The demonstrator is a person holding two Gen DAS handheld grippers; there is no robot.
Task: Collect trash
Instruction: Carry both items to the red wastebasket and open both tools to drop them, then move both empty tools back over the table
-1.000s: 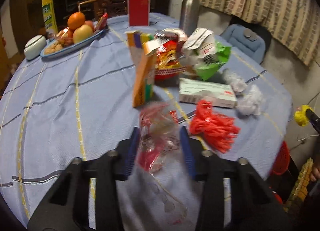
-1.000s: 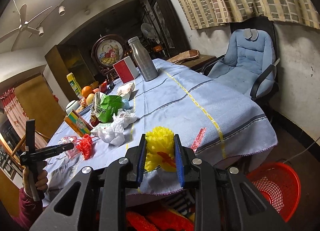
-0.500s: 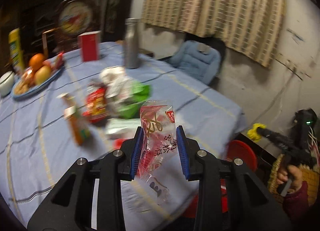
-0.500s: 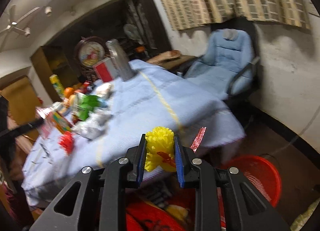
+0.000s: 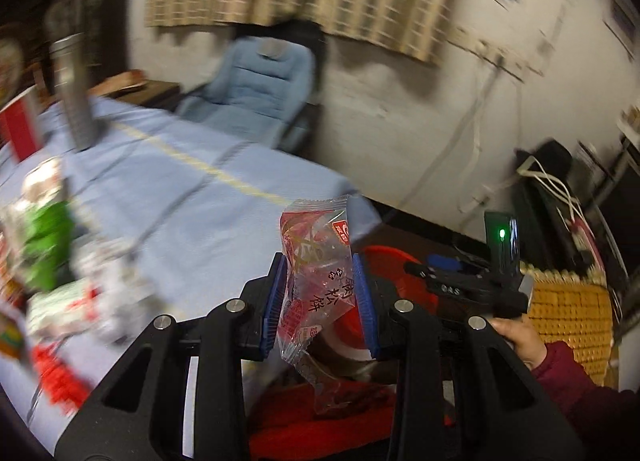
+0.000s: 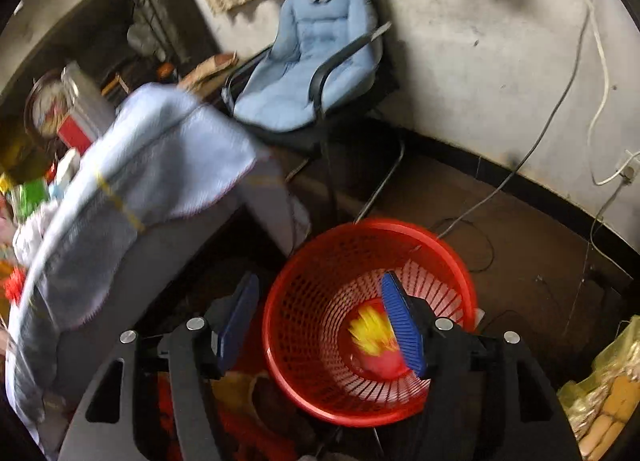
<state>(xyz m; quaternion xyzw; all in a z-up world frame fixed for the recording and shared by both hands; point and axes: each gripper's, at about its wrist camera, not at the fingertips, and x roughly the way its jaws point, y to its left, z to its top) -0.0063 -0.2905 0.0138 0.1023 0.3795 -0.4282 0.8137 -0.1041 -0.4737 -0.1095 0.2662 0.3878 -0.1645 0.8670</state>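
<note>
Red plastic mesh fills the right wrist view, where a laundry-style waste basket (image 6: 370,321) stands on the dark floor just beside the cloth-covered table (image 6: 160,165). Directly above it the right gripper (image 6: 320,321) has just been opening, its blue pads now spread wide with nothing between them, and a yellow tassel-like scrap (image 6: 374,331), blurred, shows inside the basket near its bottom. From the other camera, the left gripper (image 5: 318,301) is pinched on a clear snack wrapper (image 5: 316,261) with red print, the film crumpled between the pads and trailing below them; it is held in the air off the table's near edge, with the basket's red rim (image 5: 384,257) partly visible behind it. A person's hand in a dark red sleeve (image 5: 520,341) grips the handle of the right tool at the frame's right. By this evidence one piece appears to be binned and a second seems on its way. Plenty is left: on the tablecloth, though smeared by motion, lie a green packet (image 5: 48,245), crumpled white paper (image 5: 112,277), a flat white box (image 5: 60,305) and a red stringy bundle (image 5: 60,377). A steel flask (image 5: 74,97) and a red box (image 5: 18,129) stand farther back and look unlikely to count as rubbish.
</note>
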